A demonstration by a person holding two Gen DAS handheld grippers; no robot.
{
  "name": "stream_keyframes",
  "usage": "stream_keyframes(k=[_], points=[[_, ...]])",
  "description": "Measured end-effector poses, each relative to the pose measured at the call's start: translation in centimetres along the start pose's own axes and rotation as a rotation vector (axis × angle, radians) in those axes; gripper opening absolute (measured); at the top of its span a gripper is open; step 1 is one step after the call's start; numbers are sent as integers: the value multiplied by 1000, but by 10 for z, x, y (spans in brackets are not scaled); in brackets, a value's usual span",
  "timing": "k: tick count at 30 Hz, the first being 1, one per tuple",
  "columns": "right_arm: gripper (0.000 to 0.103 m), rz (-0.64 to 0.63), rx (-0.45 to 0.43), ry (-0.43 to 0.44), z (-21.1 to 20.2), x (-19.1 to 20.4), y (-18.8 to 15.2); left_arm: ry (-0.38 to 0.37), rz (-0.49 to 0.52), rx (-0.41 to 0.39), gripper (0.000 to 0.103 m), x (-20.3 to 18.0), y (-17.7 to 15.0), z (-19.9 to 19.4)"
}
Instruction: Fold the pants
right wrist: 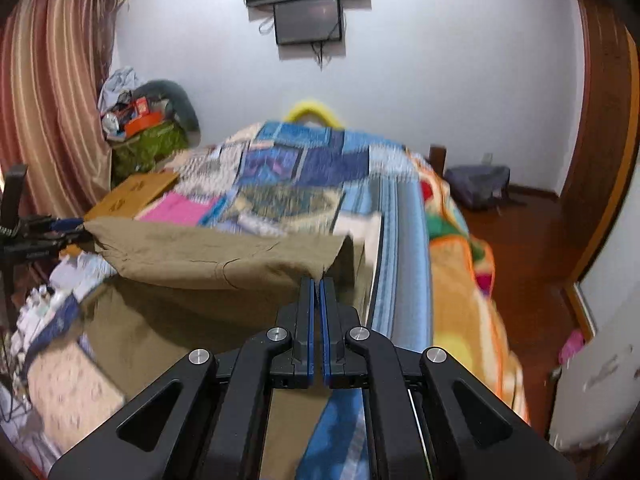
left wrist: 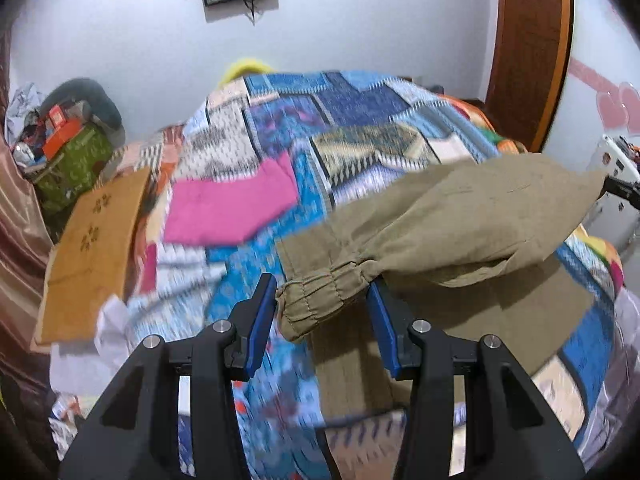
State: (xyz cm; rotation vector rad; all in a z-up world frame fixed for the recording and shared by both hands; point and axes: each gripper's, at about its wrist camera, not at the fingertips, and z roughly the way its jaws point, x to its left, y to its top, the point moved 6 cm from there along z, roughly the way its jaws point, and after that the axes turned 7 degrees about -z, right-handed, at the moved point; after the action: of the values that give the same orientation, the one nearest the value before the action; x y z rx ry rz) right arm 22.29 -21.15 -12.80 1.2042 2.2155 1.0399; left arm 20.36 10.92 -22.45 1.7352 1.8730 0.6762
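Note:
Olive-khaki pants [left wrist: 460,224] hang lifted over a patchwork bedspread [left wrist: 280,140]. In the left wrist view my left gripper [left wrist: 322,300] has its blue-padded jaws wide apart, with the elastic waistband [left wrist: 316,300] lying between them, loose. My right gripper [left wrist: 622,190] shows at the far right edge, holding the other end of the cloth. In the right wrist view my right gripper [right wrist: 318,280] is shut on a corner of the pants [right wrist: 208,256]. The left gripper [right wrist: 60,228] shows at the far left by the cloth's other end.
A pink cloth [left wrist: 232,204] and a brown cardboard sheet [left wrist: 92,256] lie on the bed's left side. A cluttered green box [left wrist: 72,160] stands by the curtain [right wrist: 52,100]. A wooden door [left wrist: 532,48] and wooden floor [right wrist: 516,240] are to the right.

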Motion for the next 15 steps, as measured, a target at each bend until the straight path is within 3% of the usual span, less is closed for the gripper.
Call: stream_keyframes(k=[5, 10, 13, 15], points=[[3, 23, 83, 17, 0, 13, -49, -8, -11, 77, 48, -1, -42, 4], [4, 13, 193, -1, 7, 21, -87, -18, -34, 115, 48, 0, -61, 0], [15, 17, 218, 4, 4, 29, -102, -27, -51, 118, 48, 3, -63, -9], [30, 15, 208, 6, -1, 35, -105, -13, -59, 111, 48, 7, -59, -17]])
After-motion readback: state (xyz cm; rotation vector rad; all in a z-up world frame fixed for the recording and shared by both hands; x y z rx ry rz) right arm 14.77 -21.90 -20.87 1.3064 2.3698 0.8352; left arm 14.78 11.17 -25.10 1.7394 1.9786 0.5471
